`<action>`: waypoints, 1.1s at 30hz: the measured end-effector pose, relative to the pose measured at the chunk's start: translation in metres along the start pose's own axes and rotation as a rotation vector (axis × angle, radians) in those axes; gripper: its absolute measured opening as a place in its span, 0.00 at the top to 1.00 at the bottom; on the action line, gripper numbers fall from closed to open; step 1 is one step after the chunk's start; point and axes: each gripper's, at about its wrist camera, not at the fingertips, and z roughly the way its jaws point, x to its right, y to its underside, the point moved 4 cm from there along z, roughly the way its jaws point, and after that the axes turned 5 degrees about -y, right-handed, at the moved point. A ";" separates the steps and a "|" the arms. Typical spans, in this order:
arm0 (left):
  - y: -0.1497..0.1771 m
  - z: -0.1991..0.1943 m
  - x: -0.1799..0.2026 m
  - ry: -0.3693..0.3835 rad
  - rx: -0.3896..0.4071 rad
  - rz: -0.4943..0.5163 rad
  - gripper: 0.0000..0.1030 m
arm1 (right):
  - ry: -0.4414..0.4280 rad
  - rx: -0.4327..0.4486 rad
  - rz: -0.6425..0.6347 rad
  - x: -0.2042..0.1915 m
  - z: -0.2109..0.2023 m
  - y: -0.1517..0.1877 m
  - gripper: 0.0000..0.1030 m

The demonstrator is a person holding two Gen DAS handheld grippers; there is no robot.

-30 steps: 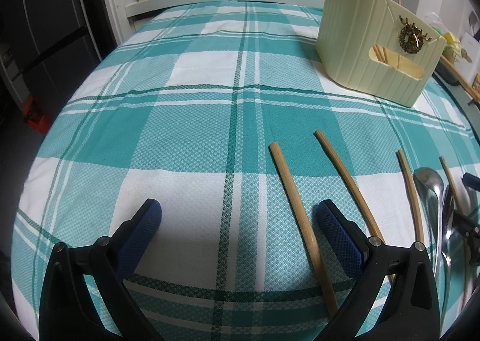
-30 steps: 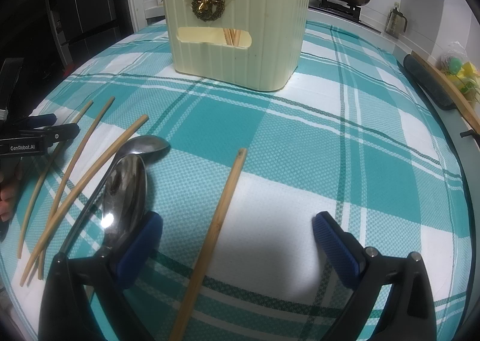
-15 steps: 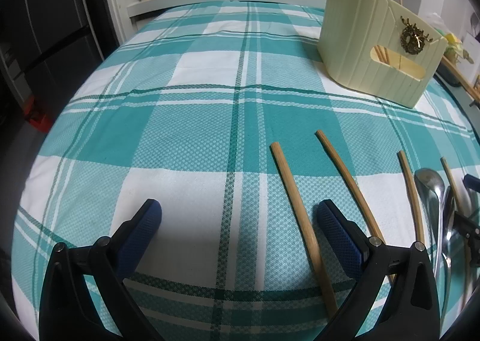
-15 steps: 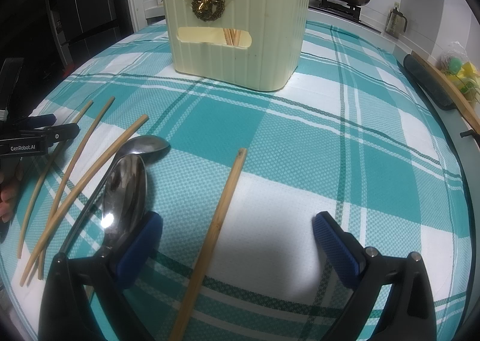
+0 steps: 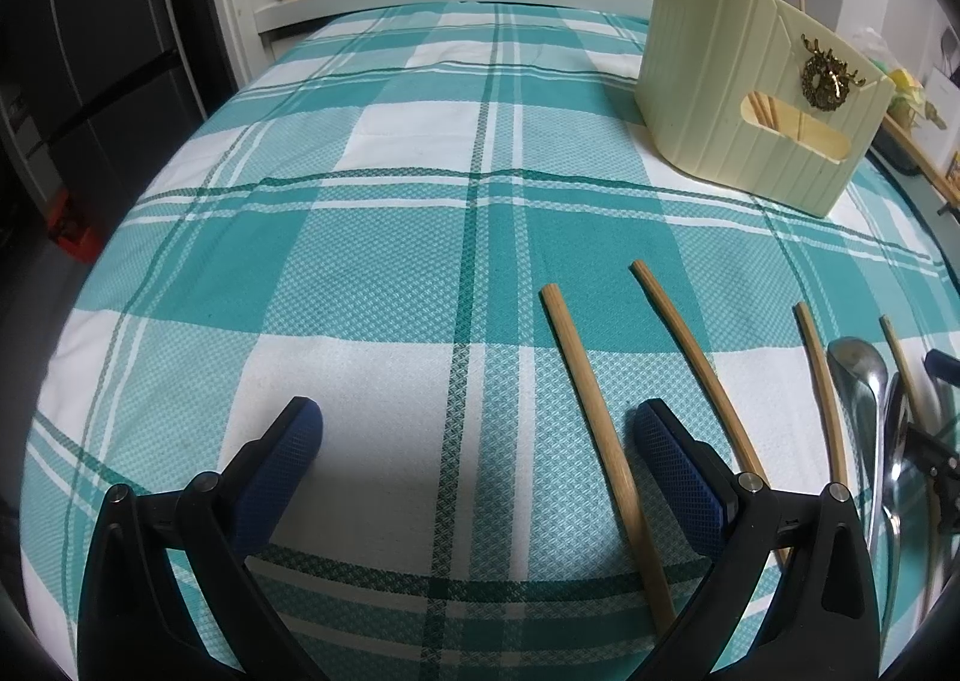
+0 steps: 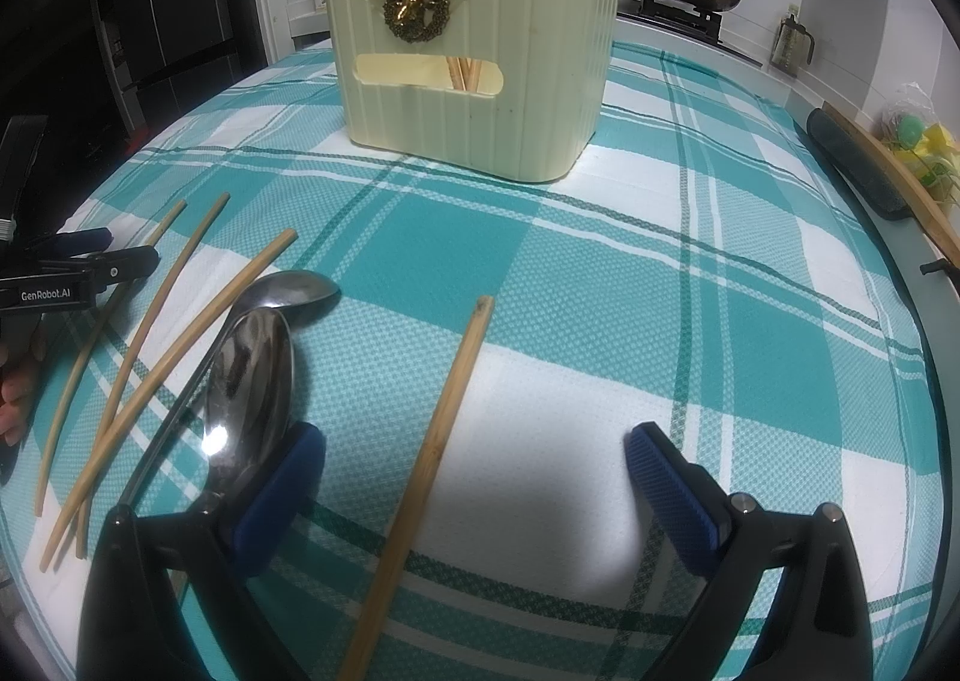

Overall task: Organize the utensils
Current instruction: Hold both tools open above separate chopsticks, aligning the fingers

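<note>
I see both claws gaping, left claw [image 5: 477, 453] and right claw [image 6: 474, 468], gripping nothing. One chopstick [image 6: 432, 459] lies between the right's fingers on the worktop [image 6: 690, 291]

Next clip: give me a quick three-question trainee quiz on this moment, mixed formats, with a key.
1. True or false: the right gripper is shut on a chopstick.
2. What stands inside the cream holder? A) spoons B) chopsticks C) nothing
3. Fill in: two metal ___ lie on the tablecloth beside the loose chopsticks.

Key:
1. False: both it and the left gripper are open and hold nothing.
2. B: chopsticks show through its slot.
3. spoons.
</note>
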 end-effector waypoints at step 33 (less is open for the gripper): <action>0.000 0.001 0.001 0.010 -0.001 0.000 0.00 | 0.000 0.000 0.000 0.000 0.000 0.000 0.00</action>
